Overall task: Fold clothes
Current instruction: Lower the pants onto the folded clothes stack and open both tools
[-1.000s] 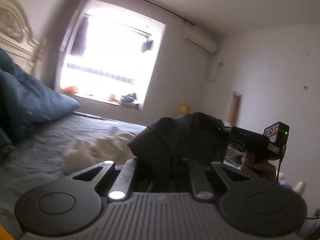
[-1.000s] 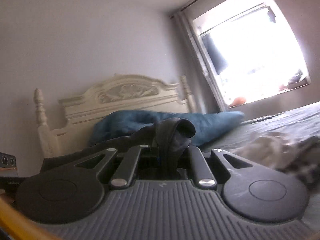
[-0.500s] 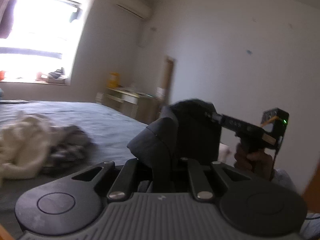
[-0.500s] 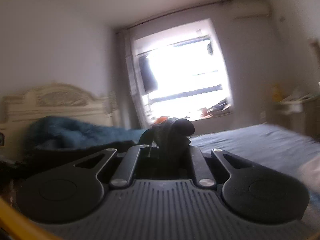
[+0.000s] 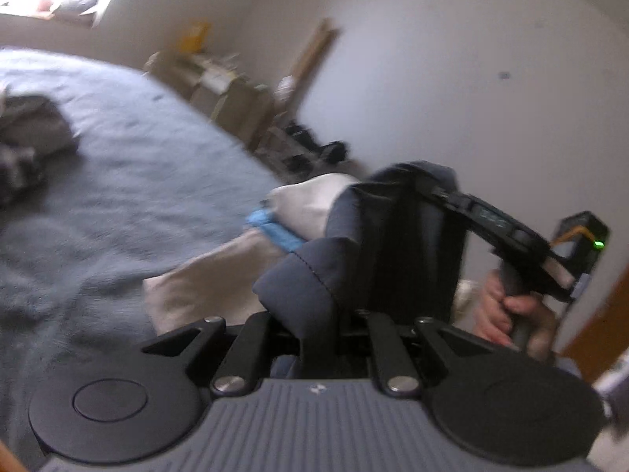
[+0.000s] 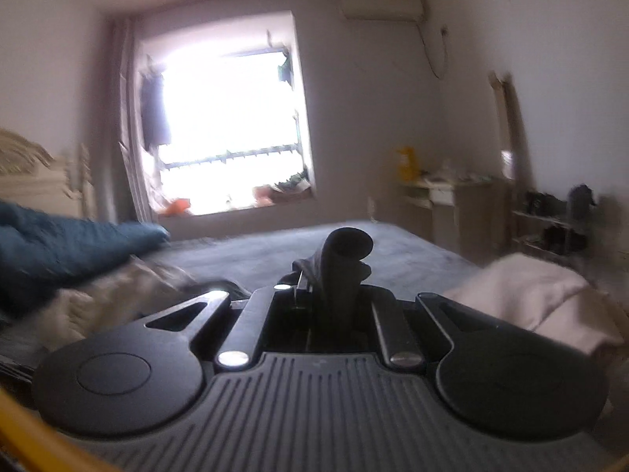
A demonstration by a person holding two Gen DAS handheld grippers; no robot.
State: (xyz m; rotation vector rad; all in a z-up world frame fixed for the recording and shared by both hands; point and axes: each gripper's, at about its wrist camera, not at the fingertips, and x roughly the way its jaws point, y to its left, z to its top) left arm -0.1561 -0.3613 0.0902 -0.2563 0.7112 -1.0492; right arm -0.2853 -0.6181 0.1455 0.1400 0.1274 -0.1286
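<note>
In the left wrist view, a rumpled grey-and-white bundle of clothing (image 5: 27, 137) lies at the far left on the wide grey-blue bedspread (image 5: 129, 181). Further right on the bedspread sit a cream folded cloth (image 5: 220, 275), a bright blue folded fabric (image 5: 275, 232) on it and a white padded bundle (image 5: 310, 208) on top. At centre, the left gripper (image 5: 318, 326) is clamped on a fold of the dark navy stitched garment (image 5: 397, 251); the cloth bunches up between the two black fingers and rises above them, off the bed. To the right, the garment stretches across to the right gripper (image 5: 428, 192), whose black body is held by a hand (image 5: 507, 314) wrapped round its handle; a green light glows on its rear block.

In the right wrist view, a dark teal quilt (image 6: 67, 247) is heaped at the left before the cream carved headboard (image 6: 35, 181), with a beige crumpled cloth (image 6: 118, 295) below it. The bright window (image 6: 228, 133) stands behind the bed. At centre, the right gripper (image 6: 334, 306) is closed on a rolled edge of the same dark garment (image 6: 346, 251), which sticks up as a narrow curl between the fingers and hides their tips. At the right lies a pale pinkish-white folded bundle (image 6: 542, 295), and beyond it a low cabinet (image 6: 452, 200) and a shoe rack (image 6: 550, 220) against the wall.
</note>
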